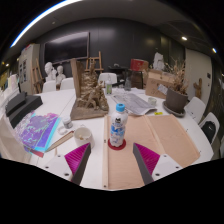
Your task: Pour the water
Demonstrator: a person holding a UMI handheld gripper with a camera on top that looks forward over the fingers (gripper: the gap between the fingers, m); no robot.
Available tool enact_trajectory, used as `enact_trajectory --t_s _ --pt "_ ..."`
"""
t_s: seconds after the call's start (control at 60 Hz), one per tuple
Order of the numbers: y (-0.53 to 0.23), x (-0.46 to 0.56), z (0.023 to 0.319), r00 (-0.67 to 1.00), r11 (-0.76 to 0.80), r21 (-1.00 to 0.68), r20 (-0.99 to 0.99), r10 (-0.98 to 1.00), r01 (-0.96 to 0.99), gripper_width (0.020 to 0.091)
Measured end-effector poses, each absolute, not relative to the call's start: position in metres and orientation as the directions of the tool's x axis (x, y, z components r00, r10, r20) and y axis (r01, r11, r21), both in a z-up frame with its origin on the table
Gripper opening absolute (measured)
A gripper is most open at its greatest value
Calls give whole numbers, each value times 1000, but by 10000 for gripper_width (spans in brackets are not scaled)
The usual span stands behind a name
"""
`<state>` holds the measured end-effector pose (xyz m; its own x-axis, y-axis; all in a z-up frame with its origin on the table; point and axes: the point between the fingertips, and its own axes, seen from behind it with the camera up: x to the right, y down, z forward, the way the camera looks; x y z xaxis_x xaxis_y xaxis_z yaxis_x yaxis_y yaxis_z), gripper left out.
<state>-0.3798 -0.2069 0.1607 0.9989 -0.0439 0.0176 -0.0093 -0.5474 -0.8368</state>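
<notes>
A clear water bottle (118, 127) with a blue cap and a blue label stands upright on a small red coaster (117, 144) on the pale table (170, 140). It is just ahead of my gripper (112, 157), in line with the gap between the fingers. The two fingers, with magenta pads (147, 157), are spread wide apart and nothing is between them. A small white cup (83, 130) stands to the left of the bottle, beyond the left finger.
A wooden model (90, 92) stands behind the bottle. A colourful book (38, 130) lies at the left, papers (135, 101) and a laptop (177, 100) at the right. Chairs and desks fill the room behind.
</notes>
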Motion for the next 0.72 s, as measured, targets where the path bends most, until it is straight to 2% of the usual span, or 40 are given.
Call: enact_trajectory --t_s 0.317,0.717 --pt "-326 -430 193 996 -589 -807 22 -89 -35 858" --pt "-363 -449 194 993 -603 -798 78 -89 8 860"
